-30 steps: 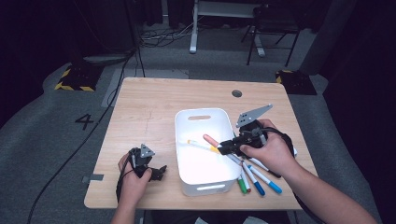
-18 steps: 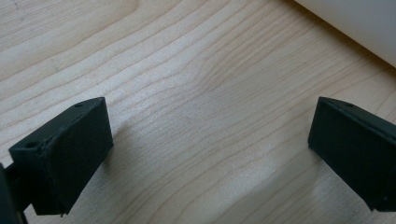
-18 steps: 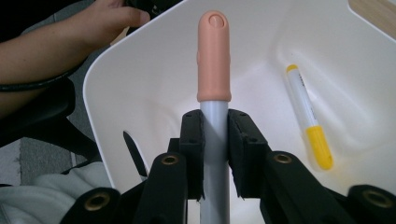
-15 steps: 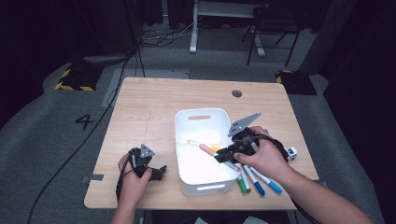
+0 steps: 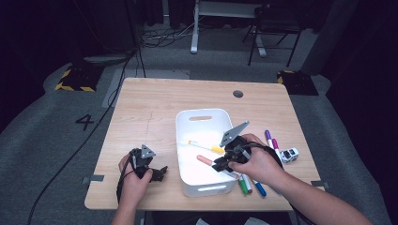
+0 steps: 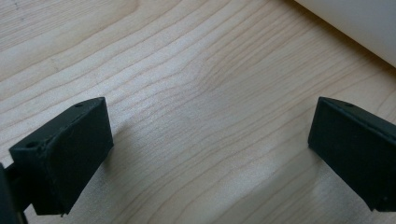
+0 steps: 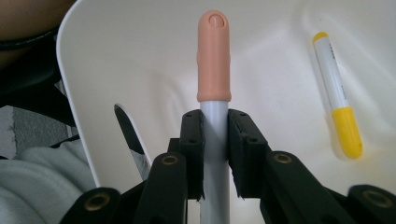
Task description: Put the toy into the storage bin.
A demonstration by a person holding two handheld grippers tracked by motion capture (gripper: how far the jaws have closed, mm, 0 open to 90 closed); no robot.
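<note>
While hanging over the bin [image 5: 184,123], right gripper [image 5: 220,165] had its jaws clamped on the grey barrel of a pink-capped marker [image 7: 214,70], cap poking out past the tips toward the bin floor. Looked like the drop-off step, w/ the marker low inside the bin but prob not touching bottom yet, can't tell for sure. Yellow marker [image 5: 205,147] already lying in there, just beside and apart from the pink one.

To do it well imo: keep going down till the cap nearly meets the floor, tilt flatter so it lands on its side, then ease the jaws apart instead of flicking. Stay clear of the yellow one and the near wall, bc the gripper body sat right over the rim.

Pose: right hand [image 5: 256,164] wrapped round the gripper from the bin's right side, forearm coming in from bottom right, gripper angled down-left into the bin. Left gripper [image 5: 159,172] parked on the table [image 5: 155,103] left of the bin, jaws spread wide w/ nothing between, just bare wood under them, left hand [image 5: 133,180] low.

More markers [image 5: 248,183] lined up on the table right of the bin, so more trips to come prob.
</note>
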